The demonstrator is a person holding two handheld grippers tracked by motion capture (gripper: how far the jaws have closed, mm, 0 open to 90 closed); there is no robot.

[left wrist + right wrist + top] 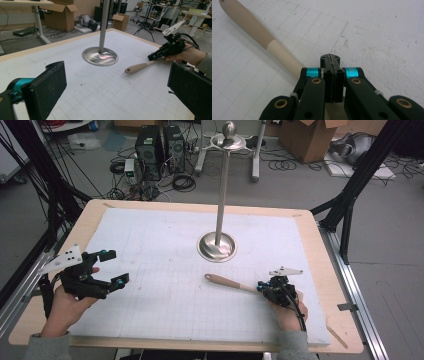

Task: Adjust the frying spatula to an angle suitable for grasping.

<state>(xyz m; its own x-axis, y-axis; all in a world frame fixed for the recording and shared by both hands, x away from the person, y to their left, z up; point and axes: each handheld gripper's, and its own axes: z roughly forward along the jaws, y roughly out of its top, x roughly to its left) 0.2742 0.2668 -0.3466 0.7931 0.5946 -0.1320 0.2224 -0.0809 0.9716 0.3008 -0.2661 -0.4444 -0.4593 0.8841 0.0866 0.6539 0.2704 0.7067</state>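
A utensil's wooden handle (pixel 230 283) lies on the white gridded mat (pixel 165 270), pointing left and slightly away. My right gripper (pixel 261 287) sits at its near end, jaws pressed together. In the right gripper view the handle (pixel 259 35) runs under the left side of that gripper (pixel 330 60), and no part of it shows between the pads. My left gripper (pixel 114 267) hovers over the mat's left edge, wide open and holding nothing. From the left gripper view (pixel 117 92) I see the handle (pixel 138 67) and the right gripper (pixel 153 56) across the mat.
A metal stand with a round base (pixel 216 246) and a tall pole topped by a ball rises mid-table, just beyond the handle. The wooden tabletop (pixel 330 270) borders the mat. Cables, computer towers and cardboard boxes lie on the floor behind.
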